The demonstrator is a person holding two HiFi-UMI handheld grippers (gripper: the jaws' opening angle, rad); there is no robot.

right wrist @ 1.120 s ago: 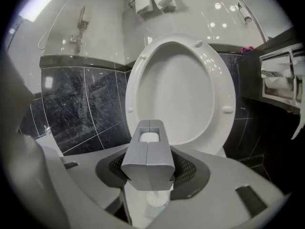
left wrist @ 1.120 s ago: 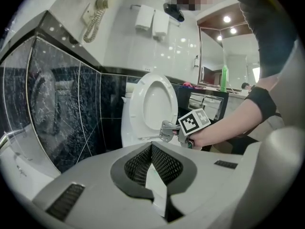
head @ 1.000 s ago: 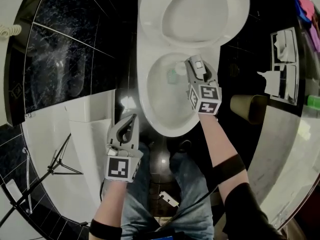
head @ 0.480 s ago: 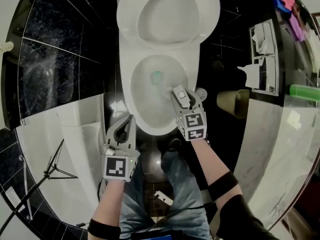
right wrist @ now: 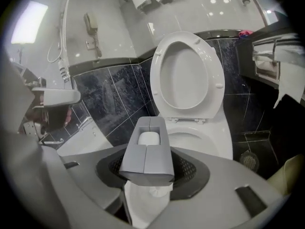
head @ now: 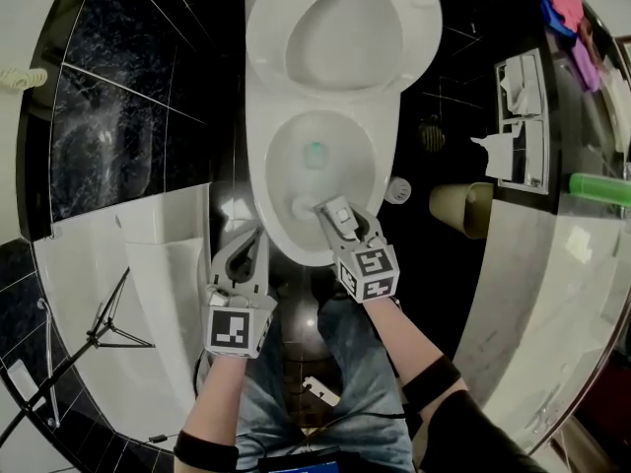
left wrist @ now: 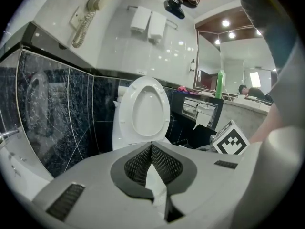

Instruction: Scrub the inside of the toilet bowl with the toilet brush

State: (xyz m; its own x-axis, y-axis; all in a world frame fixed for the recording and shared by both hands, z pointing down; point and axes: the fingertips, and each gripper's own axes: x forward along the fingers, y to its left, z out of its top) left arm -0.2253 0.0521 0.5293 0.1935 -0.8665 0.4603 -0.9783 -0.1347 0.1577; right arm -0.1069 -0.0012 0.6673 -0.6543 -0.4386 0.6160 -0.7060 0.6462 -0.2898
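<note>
The white toilet (head: 325,126) stands with seat and lid raised (right wrist: 187,75); a small teal patch (head: 315,153) lies in the bowl water. My right gripper (head: 331,210) hovers over the bowl's near rim, shut on the grey toilet brush handle (right wrist: 145,151). The white brush head (head: 303,206) sits low inside the front of the bowl and shows below the handle as the same brush head (right wrist: 154,191). My left gripper (head: 256,239) hangs left of the bowl's front edge. Its jaws (left wrist: 151,149) meet at the tips and hold nothing.
A toilet paper holder (head: 519,121) hangs on the right wall, with a tan cylinder (head: 456,208) on the floor below it and a round drain (head: 431,134). A white ledge (head: 148,264) and a tripod (head: 99,335) are at the left. The person's legs (head: 296,392) are just behind the bowl.
My right gripper has drawn the brush from the bowl's far right side toward the near front rim. The left gripper has hardly moved.
</note>
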